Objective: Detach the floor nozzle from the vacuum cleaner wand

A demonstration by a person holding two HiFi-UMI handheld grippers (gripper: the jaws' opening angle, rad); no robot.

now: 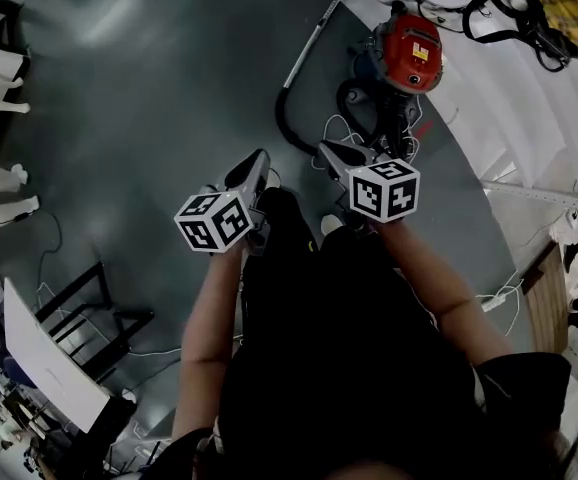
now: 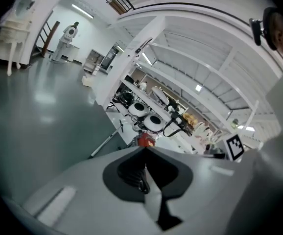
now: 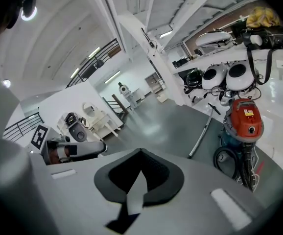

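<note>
Lying beside the red vacuum (image 1: 409, 50) is the silver wand (image 1: 309, 46); left tool (image 1: 260, 156), right tool (image 1: 323, 149) closed, empty.

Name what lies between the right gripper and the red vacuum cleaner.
In the head view, a coiled black hose and loose white cables lie between right gripper and red vacuum cleaner.

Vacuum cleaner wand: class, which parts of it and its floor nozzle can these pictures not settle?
1. Floor nozzle: in the head view the wand ends near the top edge, too small to tell a nozzle.
2. Wand's joints: too small in both gripper views.
3. Vacuum cleaner: half hidden behind the left gripper in its view.
</note>
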